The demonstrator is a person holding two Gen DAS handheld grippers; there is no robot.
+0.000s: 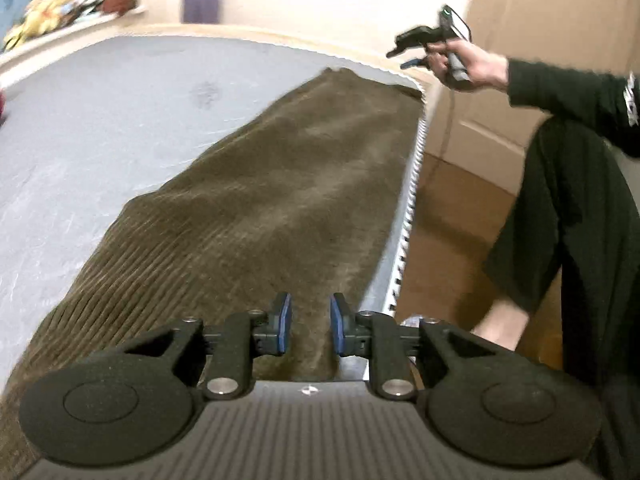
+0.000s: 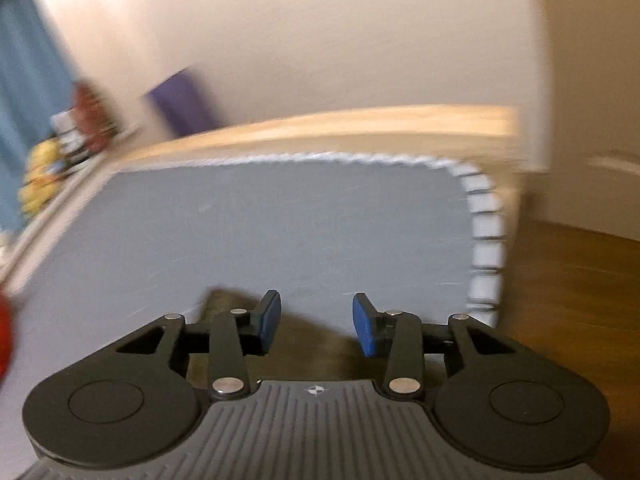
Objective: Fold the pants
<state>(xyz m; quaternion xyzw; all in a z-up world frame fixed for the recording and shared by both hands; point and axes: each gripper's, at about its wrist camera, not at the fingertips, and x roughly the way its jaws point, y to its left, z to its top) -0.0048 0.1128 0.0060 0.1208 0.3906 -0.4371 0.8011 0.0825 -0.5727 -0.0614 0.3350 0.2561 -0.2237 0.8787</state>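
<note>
Brown corduroy pants lie lengthwise, seemingly folded once, along the grey mattress edge. Left gripper hovers above them, narrowly parted, empty. Right gripper, wider and empty, hangs above their far end. Cross-folds remain.

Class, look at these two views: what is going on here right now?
A person is folding brown corduroy pants that lie lengthwise along the edge of a grey mattress. The left gripper hovers open over the near end, gripping nothing. The right gripper, also open and empty, is held up in the air past the far end. Both views are motion-blurred.
</note>
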